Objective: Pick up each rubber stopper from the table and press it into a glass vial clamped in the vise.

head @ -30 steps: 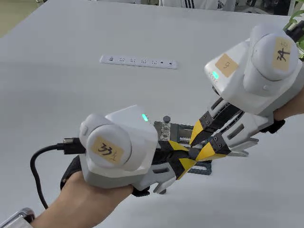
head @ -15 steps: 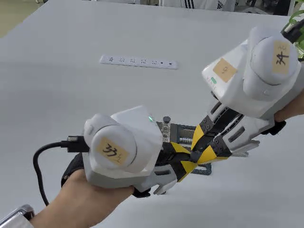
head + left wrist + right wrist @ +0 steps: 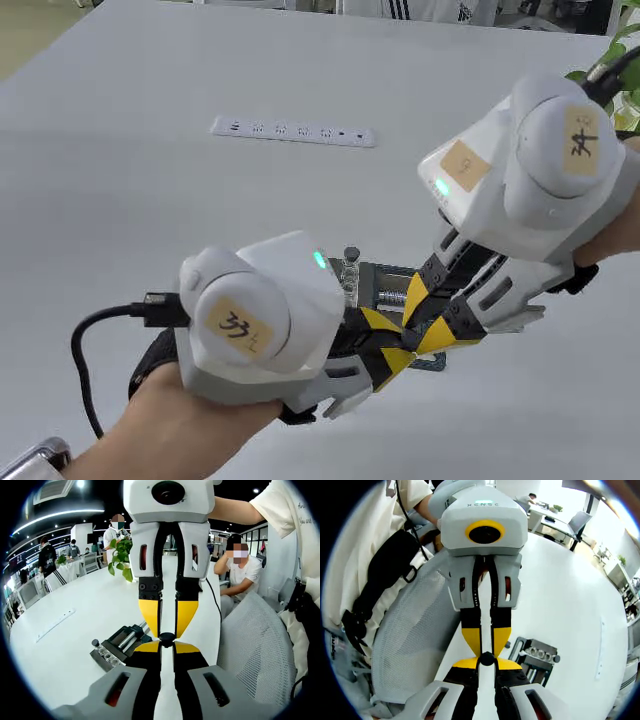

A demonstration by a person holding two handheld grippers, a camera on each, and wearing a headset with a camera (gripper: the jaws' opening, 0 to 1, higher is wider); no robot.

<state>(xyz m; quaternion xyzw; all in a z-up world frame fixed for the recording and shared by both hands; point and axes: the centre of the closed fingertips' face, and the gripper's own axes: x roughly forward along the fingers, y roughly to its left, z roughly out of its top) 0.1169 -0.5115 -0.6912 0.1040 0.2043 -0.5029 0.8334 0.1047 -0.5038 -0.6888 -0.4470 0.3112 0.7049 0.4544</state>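
Head view has the left gripper [image 3: 388, 345] at the near left, meeting the right gripper [image 3: 425, 322] tip to tip. Both pairs of jaws are nipped on one small, dark, round rubber stopper [image 3: 167, 639] above the worktop [image 3: 150, 200]. Just beyond, in the vise [image 3: 390, 282], one glass vial [image 3: 350, 270] is already plugged. The open vials [image 3: 107, 655] beside it suggest most of the pressing remains.

Grippers opposed, tip to tip

Left gripper [image 3: 398, 348] is held low in the left hand [image 3: 185, 420] and points right. Right gripper [image 3: 420, 322] slants down from the right hand [image 3: 622, 235]. Both jaw pairs are drawn to a narrow slit, pinching one rubber stopper [image 3: 167, 639] between the meeting tips
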